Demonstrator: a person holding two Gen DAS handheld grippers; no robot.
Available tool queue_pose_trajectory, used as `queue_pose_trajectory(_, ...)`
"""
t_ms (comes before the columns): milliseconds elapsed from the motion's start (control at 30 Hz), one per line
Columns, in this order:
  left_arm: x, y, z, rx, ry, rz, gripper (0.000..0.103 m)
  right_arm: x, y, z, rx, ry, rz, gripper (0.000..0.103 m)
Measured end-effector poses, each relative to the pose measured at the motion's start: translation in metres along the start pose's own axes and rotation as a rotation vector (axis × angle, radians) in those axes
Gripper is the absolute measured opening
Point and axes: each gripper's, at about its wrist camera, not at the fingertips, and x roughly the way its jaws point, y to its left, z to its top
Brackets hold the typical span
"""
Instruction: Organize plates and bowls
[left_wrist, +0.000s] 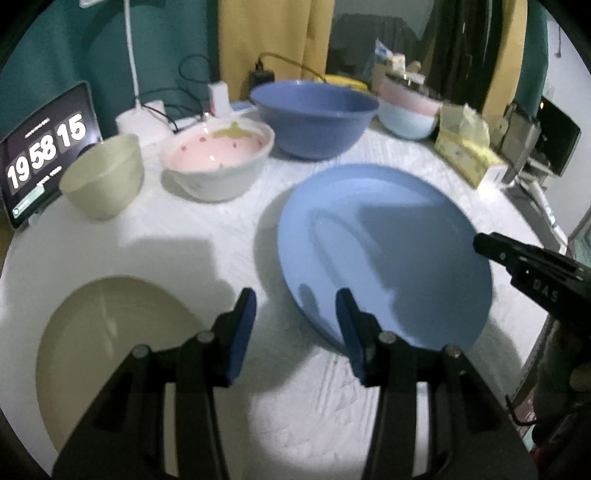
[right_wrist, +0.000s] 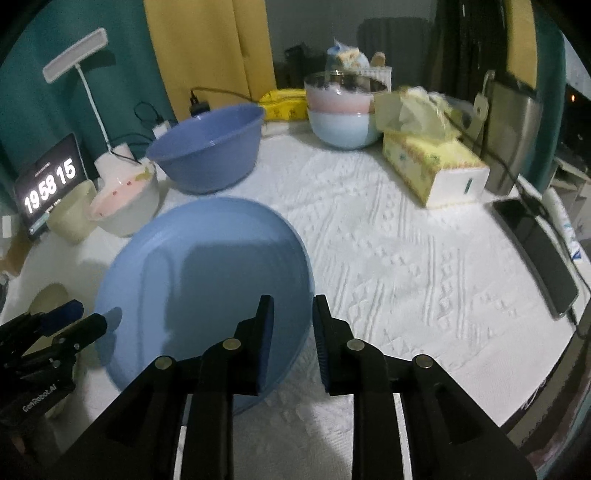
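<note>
Plates and bowls sit on my white bumpy tablecloth (right_wrist: 388, 258), and the big light blue plate (left_wrist: 384, 254) is my landmark. It lies flat on the cloth. My left tongs (left_wrist: 295, 328) hang over the plate's near edge, spread apart, with nothing between the blue pads. My right tongs (right_wrist: 293, 339) are at the plate's other edge, with a small gap between the pads; the plate's rim sits by that gap, but I cannot tell if the pads touch it. Just beside the plate, on the left-tongs side, lies a tan plate (left_wrist: 110, 350). Behind the blue plate stands a deep blue bowl (left_wrist: 314, 118). Next to that bowl is a white bowl that is pink inside (left_wrist: 219, 162), then a small tan bowl (left_wrist: 103, 175), then a clock screen (left_wrist: 44, 147). Far behind the blue plate, a pink bowl sits stacked in a pale blue bowl (right_wrist: 343, 125), near a yellow tissue box (right_wrist: 432, 166).
</note>
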Motion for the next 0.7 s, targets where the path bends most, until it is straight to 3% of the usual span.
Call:
queue_pose_trajectory(300, -0.037, 0.029, -0.003, -0.052, -0.086, 0.007, 0.051, -0.018, 0.038, 0.000, -0.064, -0.037, 0.038, 0.025)
queue_pose_trajectory(467, -0.051, 0.045, -0.010, -0.086, -0.117, 0.010, 0.064, -0.025, 0.059, -0.002, -0.108, -0.044, 0.067, 0.026)
queue_pose_trajectory(567, -0.059, 0.055, -0.014, -0.101, -0.134, 0.015, 0.064, -0.028, 0.069, -0.003, -0.129, -0.047, 0.087, 0.034)
queue_pose_trajectory(700, -0.067, 0.066, -0.019, -0.114, -0.150, 0.025, 0.064, -0.028, 0.083, -0.004, -0.152, -0.042, 0.103, 0.037)
